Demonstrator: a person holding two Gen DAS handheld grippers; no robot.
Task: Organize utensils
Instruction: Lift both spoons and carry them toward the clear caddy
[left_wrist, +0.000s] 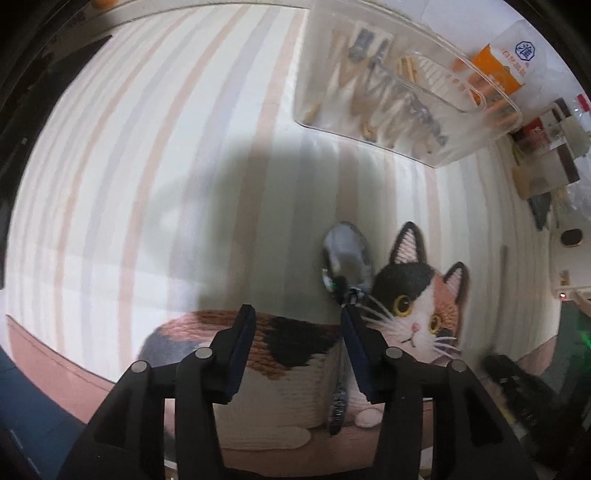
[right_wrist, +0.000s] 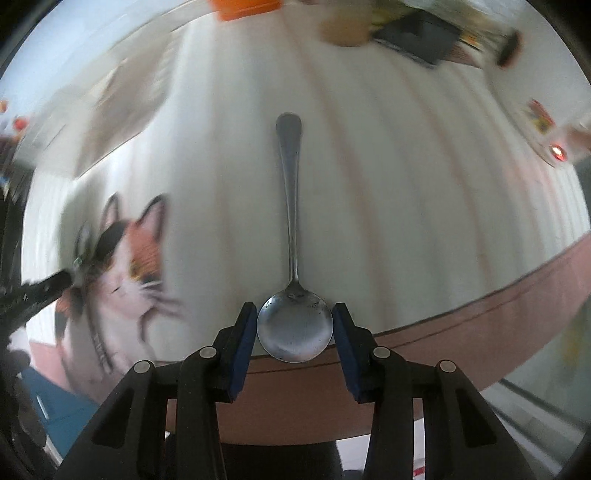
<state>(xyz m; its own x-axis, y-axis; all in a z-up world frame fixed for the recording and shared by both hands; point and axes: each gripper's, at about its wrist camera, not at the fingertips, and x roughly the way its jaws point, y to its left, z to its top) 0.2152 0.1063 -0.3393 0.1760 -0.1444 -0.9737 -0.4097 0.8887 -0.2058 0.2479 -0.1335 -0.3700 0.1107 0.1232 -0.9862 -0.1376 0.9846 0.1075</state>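
In the left wrist view my left gripper (left_wrist: 297, 312) is open above the cat-print tablecloth. A metal spoon (left_wrist: 345, 258) lies on the cloth; its neck passes beside the right fingertip and its handle runs back under the right finger. A clear plastic organizer tray (left_wrist: 436, 155) holding several utensils sits at the far upper right. In the right wrist view my right gripper (right_wrist: 294, 312) is shut on the bowl of a round metal spoon (right_wrist: 293, 328); its handle points straight ahead over the cloth.
The cloth has pastel stripes and a calico cat print (left_wrist: 417, 299). An orange-and-white packet (left_wrist: 506, 62) and bottles and small boxes (left_wrist: 546, 147) crowd the right edge. The other gripper shows as a black shape at the left of the right wrist view (right_wrist: 33, 291). The table's pink edge (right_wrist: 480, 306) runs close by.
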